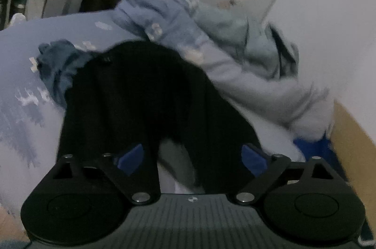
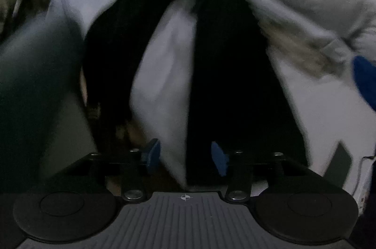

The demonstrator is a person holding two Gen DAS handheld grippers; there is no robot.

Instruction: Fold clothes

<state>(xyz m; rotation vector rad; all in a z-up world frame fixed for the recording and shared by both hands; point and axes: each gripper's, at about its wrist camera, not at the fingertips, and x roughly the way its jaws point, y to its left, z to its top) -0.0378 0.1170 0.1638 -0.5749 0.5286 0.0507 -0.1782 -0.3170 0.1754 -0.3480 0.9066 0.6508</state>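
A black garment [image 1: 145,103] lies on the pale blue bed sheet [image 1: 21,65], its two long parts spread toward me like trouser legs. My left gripper [image 1: 192,159] hovers over their near ends, jaws wide open, the blue pads [image 1: 131,159] off the cloth. In the blurred right wrist view the same black garment [image 2: 230,65] forks, with light sheet [image 2: 164,65] showing in the gap. My right gripper [image 2: 185,156] stands open above that gap, and only the sheet and the black cloth's edge show between its pads.
A blue fleece piece with white marks [image 1: 164,14] and a pale grey garment [image 1: 258,70] are heaped behind the black one. Dark blue crumpled cloth [image 1: 58,65] lies at its left. A wooden edge [image 1: 352,131] borders the right. A dark grey shape [image 2: 35,72] fills the right view's left side.
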